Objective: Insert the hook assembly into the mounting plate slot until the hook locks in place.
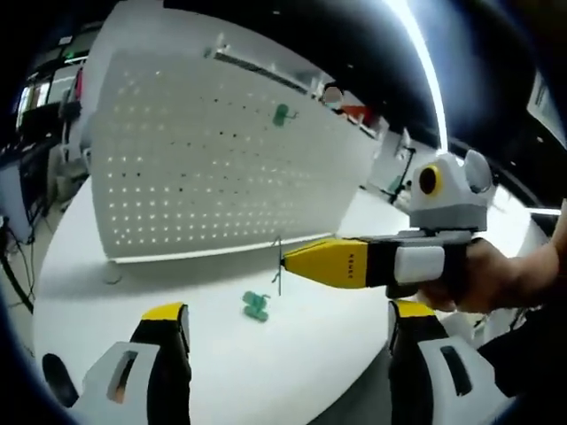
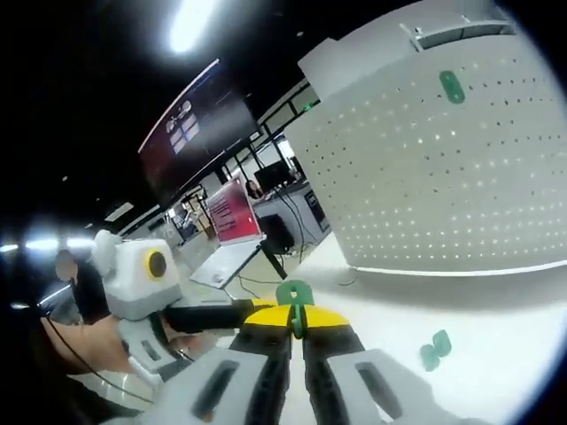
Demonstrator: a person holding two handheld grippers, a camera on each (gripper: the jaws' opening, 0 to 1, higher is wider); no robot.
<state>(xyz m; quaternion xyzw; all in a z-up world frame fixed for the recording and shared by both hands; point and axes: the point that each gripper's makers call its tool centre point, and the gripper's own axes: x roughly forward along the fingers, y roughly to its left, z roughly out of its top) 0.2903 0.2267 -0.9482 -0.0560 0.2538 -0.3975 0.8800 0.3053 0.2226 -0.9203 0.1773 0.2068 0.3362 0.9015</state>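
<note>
My right gripper (image 2: 297, 326) pinches a green hook (image 2: 294, 297) before the pegboard (image 2: 443, 177), while my left gripper (image 1: 288, 332) hangs spread above the table (image 1: 221, 372).

Right gripper (image 2: 297, 329) is clamped on a small green hook (image 2: 294, 293); left gripper (image 1: 288, 323) hangs parted.

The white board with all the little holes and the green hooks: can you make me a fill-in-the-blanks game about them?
1. The right tool is shut on a small hook whose colour is ____.
2. Another hook already hangs on the ____, near its top.
3. A spare hook lies loose on the white ____, in front of the board.
4. The left tool holds nothing; its jaws stand ____.

Missing words: green; pegboard; table; open
</note>
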